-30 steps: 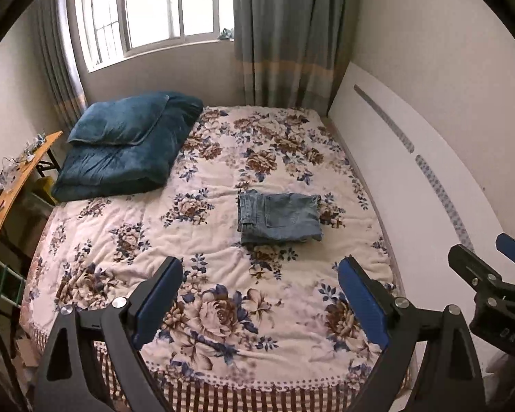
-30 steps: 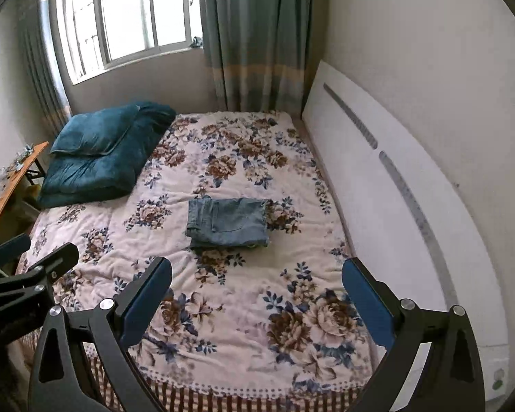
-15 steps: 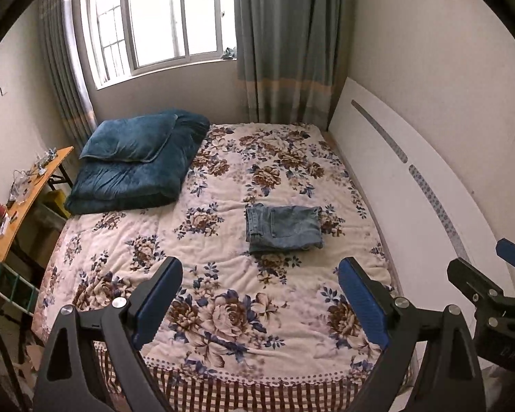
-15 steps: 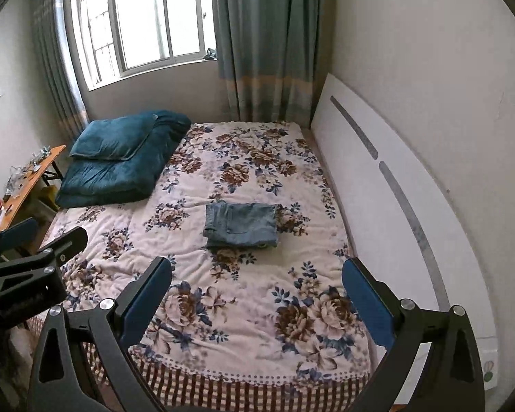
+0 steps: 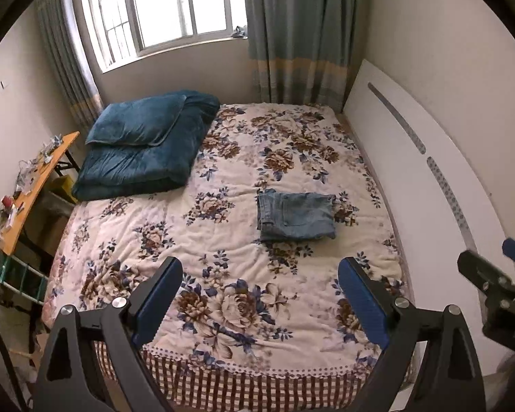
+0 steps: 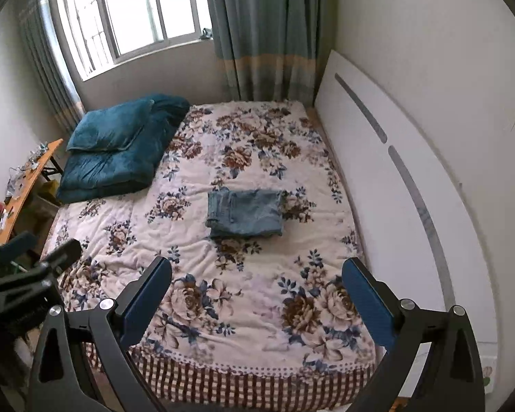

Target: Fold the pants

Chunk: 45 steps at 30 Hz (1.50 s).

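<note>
The pants [image 5: 296, 217] lie on the bed [image 5: 223, 309] as a compact, squared denim bundle in several layers, waistband toward the window side and a back pocket facing up. They sit right of the bed's centre, nearer the white headboard panel [image 5: 412, 171] than the folded blue quilt [image 5: 144, 147], and well apart from both. The edges look aligned and nothing trails out; my judgement is that the fold is complete and the bundle has been left in open space so it stays flat.

The left tool [image 5: 260, 295] hangs above the foot of the bed, its 2 blue pads spread wide with nothing between them. The right tool [image 6: 256, 295] is in the same condition: jaws apart, empty, well short of the pants. In the left view the right tool shows at the far right edge; in the right view the left tool shows at the lower left. Both held clear and high suggests no further contact with the cloth is intended.

An orange table [image 5: 34, 185] with small clutter stands left of the bed, uninvolved. The curtain [image 5: 298, 34] and window [image 5: 168, 7] lie beyond.

Risk: low; only a loose top layer could spring open.
</note>
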Available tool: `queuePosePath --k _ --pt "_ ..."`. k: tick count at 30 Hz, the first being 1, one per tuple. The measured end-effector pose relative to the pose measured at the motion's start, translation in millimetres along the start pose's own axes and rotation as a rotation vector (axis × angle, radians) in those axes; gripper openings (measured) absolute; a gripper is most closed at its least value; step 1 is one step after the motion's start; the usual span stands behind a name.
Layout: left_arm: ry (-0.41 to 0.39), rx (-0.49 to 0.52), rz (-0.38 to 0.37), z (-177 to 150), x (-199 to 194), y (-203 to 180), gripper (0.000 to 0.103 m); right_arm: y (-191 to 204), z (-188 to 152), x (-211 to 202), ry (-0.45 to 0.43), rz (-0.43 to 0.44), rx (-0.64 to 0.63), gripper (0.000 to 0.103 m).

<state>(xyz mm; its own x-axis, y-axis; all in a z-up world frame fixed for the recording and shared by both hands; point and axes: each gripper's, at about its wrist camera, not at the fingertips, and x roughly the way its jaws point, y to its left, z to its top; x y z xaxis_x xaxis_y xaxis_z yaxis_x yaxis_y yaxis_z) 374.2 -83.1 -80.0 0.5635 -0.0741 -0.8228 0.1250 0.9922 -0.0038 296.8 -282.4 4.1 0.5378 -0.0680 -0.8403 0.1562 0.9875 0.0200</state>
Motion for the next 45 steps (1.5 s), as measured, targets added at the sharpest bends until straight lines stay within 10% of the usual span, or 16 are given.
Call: queuePosePath --k 45 --pt "0.059 -0.023 0.058 4.0 45.2 11.3 0.102 8.0 6.0 68.4 0.09 -0.038 -0.012 0.101"
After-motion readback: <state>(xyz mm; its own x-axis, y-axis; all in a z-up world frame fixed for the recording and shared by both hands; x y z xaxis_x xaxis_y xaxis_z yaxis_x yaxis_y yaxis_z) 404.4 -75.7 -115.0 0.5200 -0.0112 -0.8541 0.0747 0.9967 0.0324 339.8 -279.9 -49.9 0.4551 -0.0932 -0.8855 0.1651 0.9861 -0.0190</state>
